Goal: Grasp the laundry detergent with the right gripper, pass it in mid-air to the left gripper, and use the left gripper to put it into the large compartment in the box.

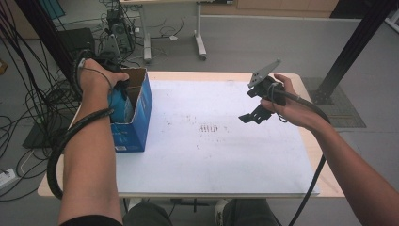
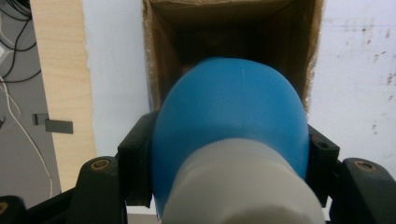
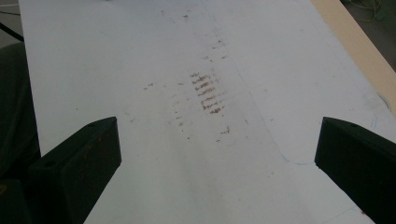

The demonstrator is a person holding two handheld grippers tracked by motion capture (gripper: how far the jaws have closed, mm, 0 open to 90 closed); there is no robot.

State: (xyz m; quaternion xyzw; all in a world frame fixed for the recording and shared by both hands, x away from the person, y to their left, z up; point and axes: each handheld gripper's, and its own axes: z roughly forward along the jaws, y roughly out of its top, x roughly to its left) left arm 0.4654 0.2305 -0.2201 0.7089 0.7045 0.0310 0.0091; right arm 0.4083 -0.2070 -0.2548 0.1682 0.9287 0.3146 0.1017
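Item one, far left of the table [image 1: 324, 181]: one open cardboard box [image 1: 136, 117] with blue printed sides, standing upright at the left edge of the white mat [image 1: 211, 155]. Over its mouth we find the left gripper [image 1: 123, 87], its jaws pinching one blue object [image 2: 229, 126] with a rounded, dome-like blue body and a pale grey cylindrical end facing the camera; the pads [image 2: 135, 158] press on its two flanks. In the left gripper view the blue dome points down into the box's brown interior, partly within the opening; how deep, we cannot tell. We judge it light, smooth and somewhat slippery, probably rigid plastic or firm rubber, and not fragile; the curved blue flanks could slide out, so the widest girth, where the jaws sit now, looks the safest hold. Item two, centre: one patch of brown scuff marks [image 3: 205, 93] on the mat. Item three, right: the right gripper [image 1: 251, 117], held above the mat, jaws spread wide with nothing between them. Count: one box, one blue object, two grippers, one mat.
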